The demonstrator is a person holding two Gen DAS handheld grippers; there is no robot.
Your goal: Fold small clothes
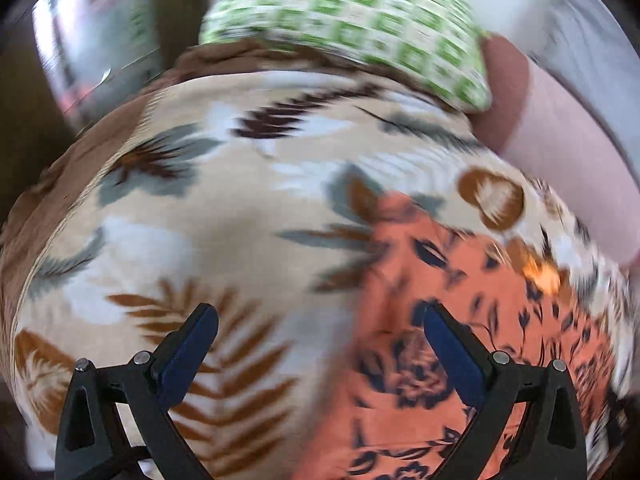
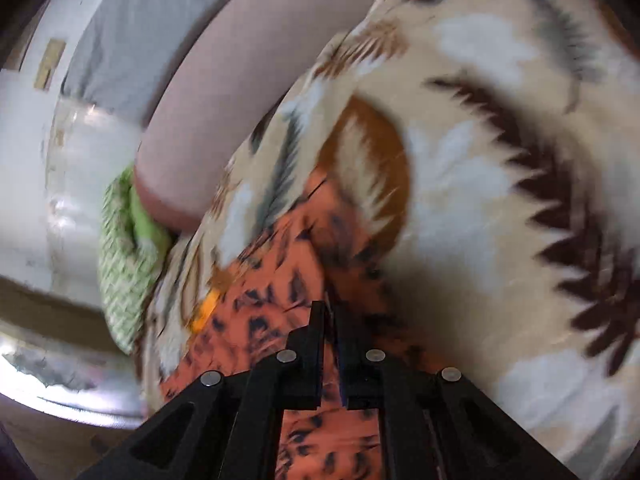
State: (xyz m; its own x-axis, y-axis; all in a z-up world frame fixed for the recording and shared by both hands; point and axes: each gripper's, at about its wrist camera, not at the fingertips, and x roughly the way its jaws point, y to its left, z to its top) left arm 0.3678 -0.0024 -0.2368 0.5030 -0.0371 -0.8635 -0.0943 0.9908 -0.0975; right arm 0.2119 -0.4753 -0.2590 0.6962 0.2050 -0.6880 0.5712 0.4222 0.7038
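no writing or label reads on anything here; both views are smeared. my left gripper [image 1: 320, 332] hangs with its jaws spread wide, nothing between them, over the leaf-print bedspread [image 1: 224, 208]. the orange floral garment [image 1: 440, 320] lies on that spread, under my left gripper's right finger. my right gripper [image 2: 331, 312] is clenched on a fold of this orange cloth, which runs as a strip from bottom centre toward the upper left. a green checked cloth [image 1: 360, 16] sits beside a pink pillow [image 1: 552, 128].

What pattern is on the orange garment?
Dark navy floral print on the orange garment; clearest in the left wrist view.
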